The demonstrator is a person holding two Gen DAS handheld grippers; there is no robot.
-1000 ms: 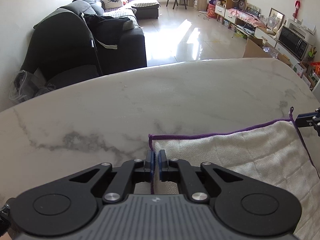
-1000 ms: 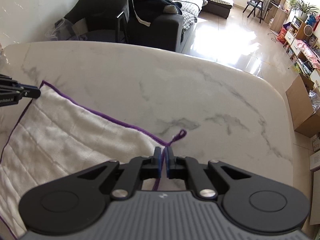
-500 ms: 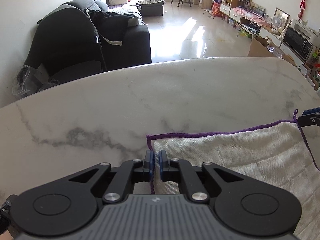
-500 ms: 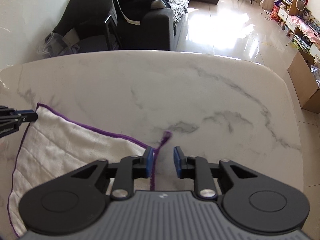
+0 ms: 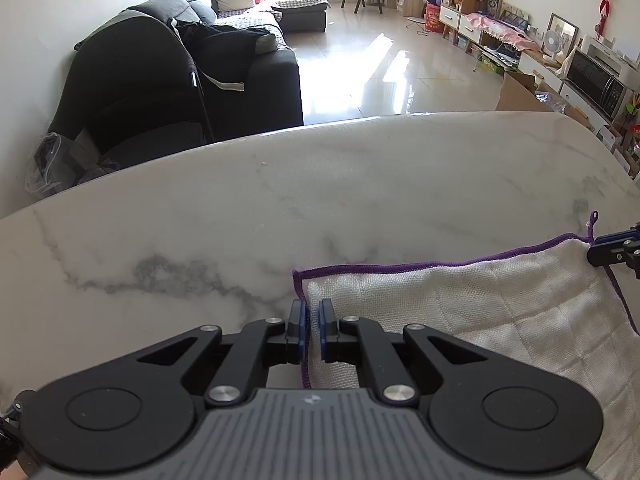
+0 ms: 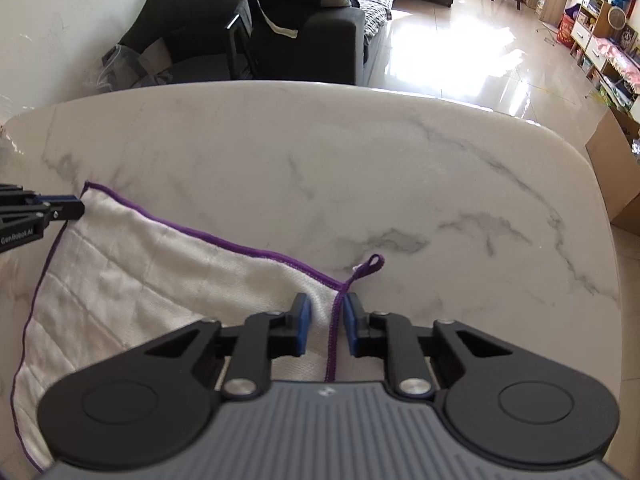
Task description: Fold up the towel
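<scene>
Pinching the towel (image 5: 500,304) on the table (image 5: 320,200), my left gripper (image 5: 311,322) is clamped on its corner; my right gripper (image 6: 323,320), jaws just closing, is straddling the opposite hem, still slightly apart. Next, I reckon, comes lifting both corners evenly.

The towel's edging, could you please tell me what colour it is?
Purple, around a white towel; the edging shows best in the right wrist view.

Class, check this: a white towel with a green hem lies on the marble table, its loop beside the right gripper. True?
No: the towel has a purple hem, not a green one, as the right wrist view shows. The rest holds.
</scene>
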